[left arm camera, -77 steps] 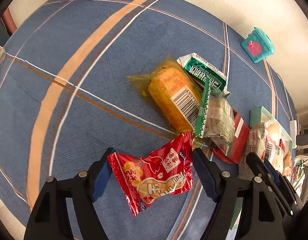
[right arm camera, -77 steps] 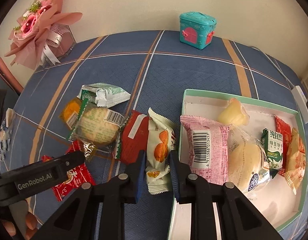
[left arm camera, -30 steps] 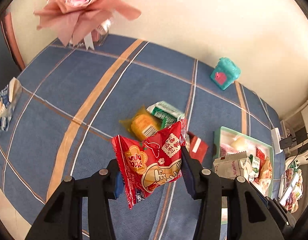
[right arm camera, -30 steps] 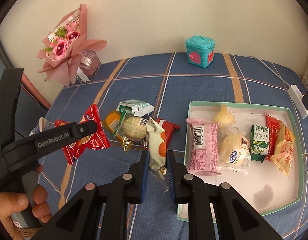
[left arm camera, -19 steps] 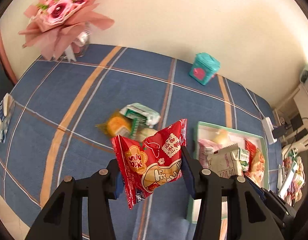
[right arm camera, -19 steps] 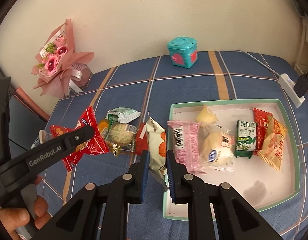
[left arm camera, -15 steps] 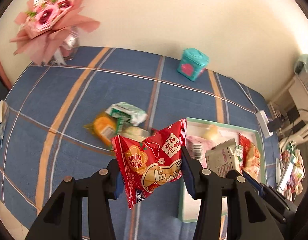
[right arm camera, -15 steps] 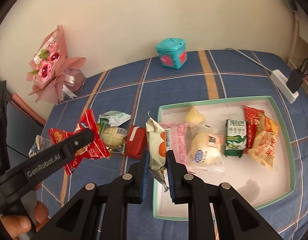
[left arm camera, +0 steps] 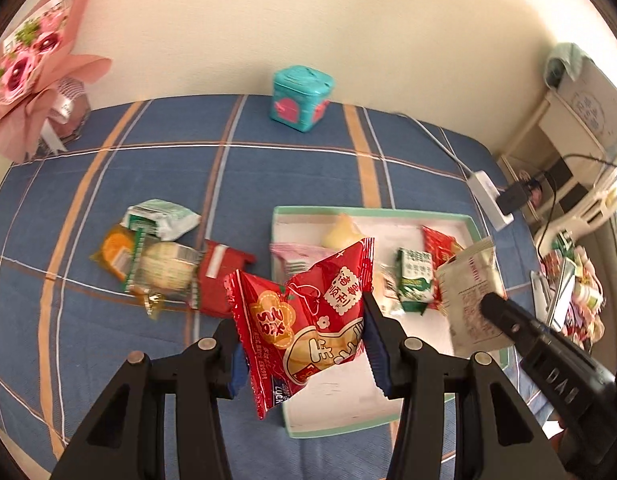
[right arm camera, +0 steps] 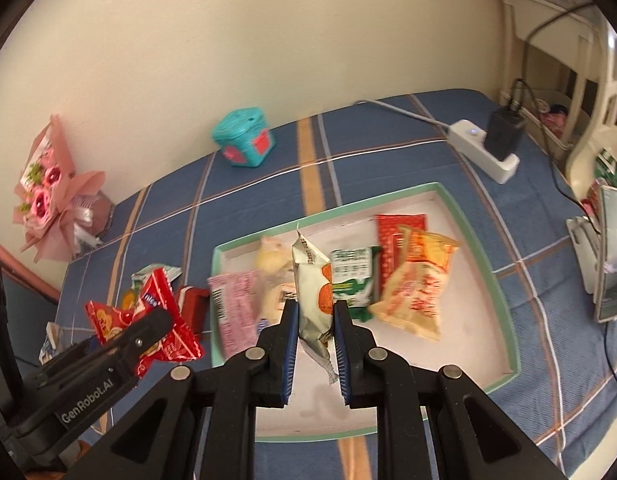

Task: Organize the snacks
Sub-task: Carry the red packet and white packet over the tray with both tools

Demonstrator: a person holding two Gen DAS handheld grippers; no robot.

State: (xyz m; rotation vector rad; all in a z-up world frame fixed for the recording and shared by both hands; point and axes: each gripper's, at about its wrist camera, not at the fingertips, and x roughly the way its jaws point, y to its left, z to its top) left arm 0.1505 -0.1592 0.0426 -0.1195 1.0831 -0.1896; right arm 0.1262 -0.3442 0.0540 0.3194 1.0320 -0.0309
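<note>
Both held packets have travelled from the loose pile to above the mint-rimmed white tray, so dropping them in looks next. The left gripper clamps a red crinkly snack packet; the right gripper pinches a cream-and-orange snack packet. Several packets remain on the blue plaid cloth by a cream wall.

Right claw clamps white snack packet above tray
</note>
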